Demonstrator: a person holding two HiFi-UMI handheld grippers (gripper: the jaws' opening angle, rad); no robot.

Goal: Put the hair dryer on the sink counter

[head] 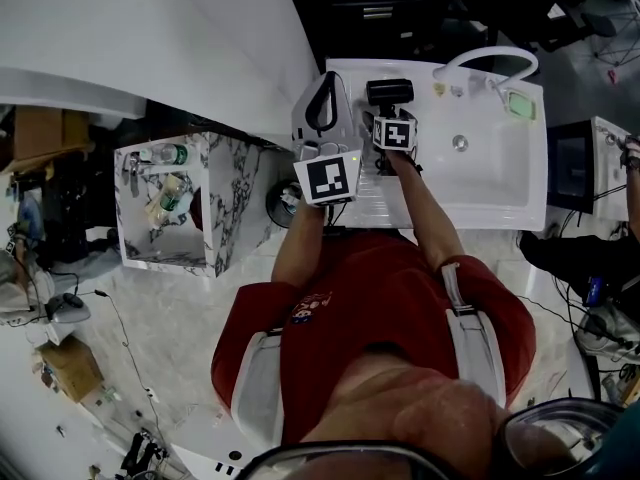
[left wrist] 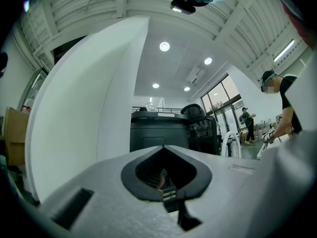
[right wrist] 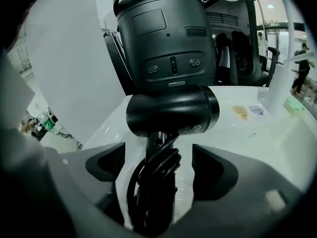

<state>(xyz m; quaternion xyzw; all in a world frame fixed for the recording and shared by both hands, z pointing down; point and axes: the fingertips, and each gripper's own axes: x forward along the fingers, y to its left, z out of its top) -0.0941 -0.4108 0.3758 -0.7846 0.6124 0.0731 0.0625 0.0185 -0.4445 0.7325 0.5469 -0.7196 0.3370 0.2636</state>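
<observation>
Head view: my right tongs [head: 391, 111] point down at the black hair dryer [head: 390, 92], which lies on the white sink counter [head: 440, 208] to the left of the basin [head: 480, 168]. My left tongs [head: 322, 108] are just left of the dryer, but their jaw state cannot be read from here. Right gripper view: only here is the gap visible, with the jaws spread on either side of the dryer's handle and its bundled cord [right wrist: 156, 182], neither pad touching them. Left gripper view: only here are those jaws seen, pressed together at the tips and pinching nothing, facing a white wall panel [left wrist: 74, 123].
</observation>
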